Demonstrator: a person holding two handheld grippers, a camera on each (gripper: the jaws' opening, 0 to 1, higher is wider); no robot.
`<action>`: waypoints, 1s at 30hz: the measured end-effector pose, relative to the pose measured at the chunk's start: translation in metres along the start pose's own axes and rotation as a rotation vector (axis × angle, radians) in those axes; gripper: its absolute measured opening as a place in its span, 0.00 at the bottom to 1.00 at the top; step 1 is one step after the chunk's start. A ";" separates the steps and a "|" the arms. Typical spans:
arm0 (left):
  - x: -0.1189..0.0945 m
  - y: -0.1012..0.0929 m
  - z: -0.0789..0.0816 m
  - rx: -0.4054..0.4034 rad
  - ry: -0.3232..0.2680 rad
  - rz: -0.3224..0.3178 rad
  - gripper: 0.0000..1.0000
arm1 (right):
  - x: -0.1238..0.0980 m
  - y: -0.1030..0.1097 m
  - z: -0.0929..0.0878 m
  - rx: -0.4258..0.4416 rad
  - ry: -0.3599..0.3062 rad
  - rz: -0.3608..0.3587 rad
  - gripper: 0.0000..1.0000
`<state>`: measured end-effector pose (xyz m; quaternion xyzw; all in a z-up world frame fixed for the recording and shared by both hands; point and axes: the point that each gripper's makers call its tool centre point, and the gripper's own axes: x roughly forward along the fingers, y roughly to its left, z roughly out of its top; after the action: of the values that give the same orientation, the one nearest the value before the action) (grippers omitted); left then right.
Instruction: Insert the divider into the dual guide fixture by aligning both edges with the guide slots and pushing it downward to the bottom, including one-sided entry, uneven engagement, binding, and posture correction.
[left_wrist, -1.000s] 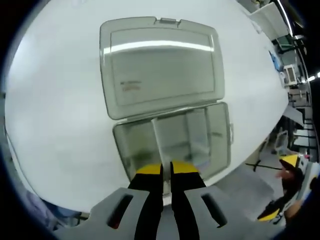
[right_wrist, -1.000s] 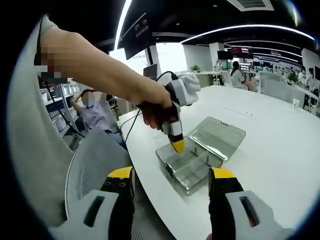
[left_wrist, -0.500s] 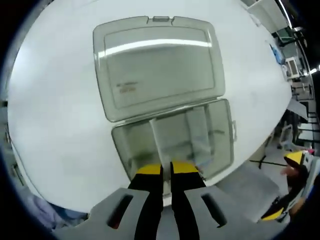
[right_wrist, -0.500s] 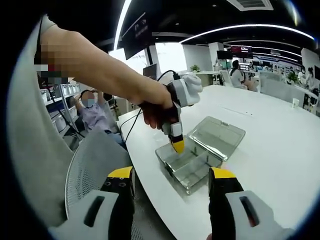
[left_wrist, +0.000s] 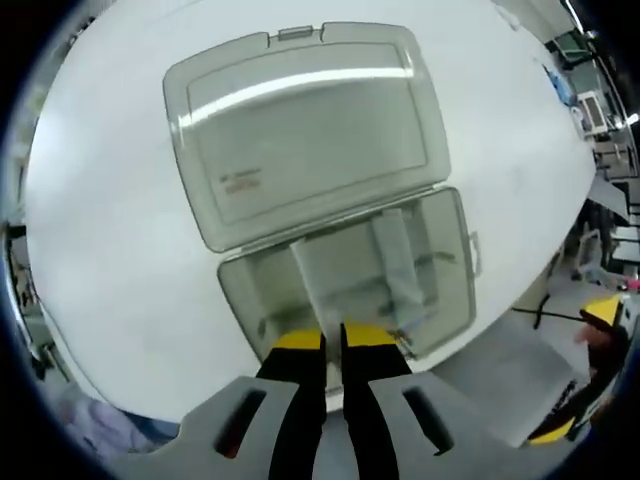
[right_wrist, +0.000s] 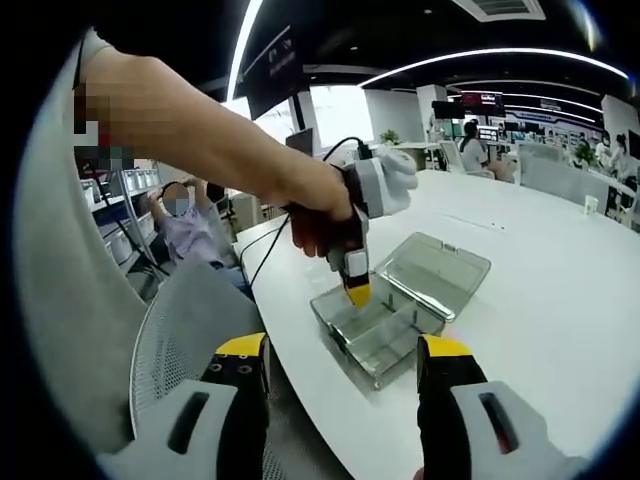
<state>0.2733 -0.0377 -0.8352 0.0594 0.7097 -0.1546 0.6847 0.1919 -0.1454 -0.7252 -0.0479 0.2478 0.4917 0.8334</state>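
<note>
2 things have shifted in the last second: in the left gripper view the clear box (left_wrist: 345, 270) has rolled a little and sits closer under the jaws, and in the right gripper view the person's hand (right_wrist: 320, 215) has tipped the left gripper (right_wrist: 356, 292) more upright over the box (right_wrist: 385, 330). I read that as posture correction, squaring the divider (left_wrist: 318, 285) to its slots before the push down.

The left gripper (left_wrist: 333, 340) has its jaws pressed together on the near top edge of the divider, a clear plate running straight ahead from the tips across the box's tray towards the hinge. Whether both edges sit in their guide slots is too hard to see through the clear plastic, so how deep it has gone is uncertain.

The right gripper (right_wrist: 343, 375) hangs well back from the box, jaws spread wide with nothing between them.

Beyond the left jaws the open lid (left_wrist: 300, 125) lies flat on the white table (left_wrist: 100, 200). 1 more upright partition (left_wrist: 395, 255) stands to the right of the divider and could crowd it. A mesh chair (right_wrist: 180, 310) sits left of the right jaws, with a seated person (right_wrist: 190, 225) behind.
</note>
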 end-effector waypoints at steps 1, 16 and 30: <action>0.000 0.000 0.000 0.005 0.003 0.005 0.01 | 0.000 0.000 0.000 0.000 0.000 -0.001 0.56; 0.004 0.000 -0.001 0.053 0.023 0.053 0.02 | 0.001 0.000 -0.001 0.005 0.001 0.000 0.56; 0.010 0.002 -0.001 0.087 0.049 0.086 0.02 | -0.001 -0.001 -0.003 0.013 0.003 -0.003 0.56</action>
<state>0.2727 -0.0372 -0.8453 0.1231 0.7157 -0.1542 0.6700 0.1918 -0.1473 -0.7274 -0.0437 0.2522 0.4886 0.8341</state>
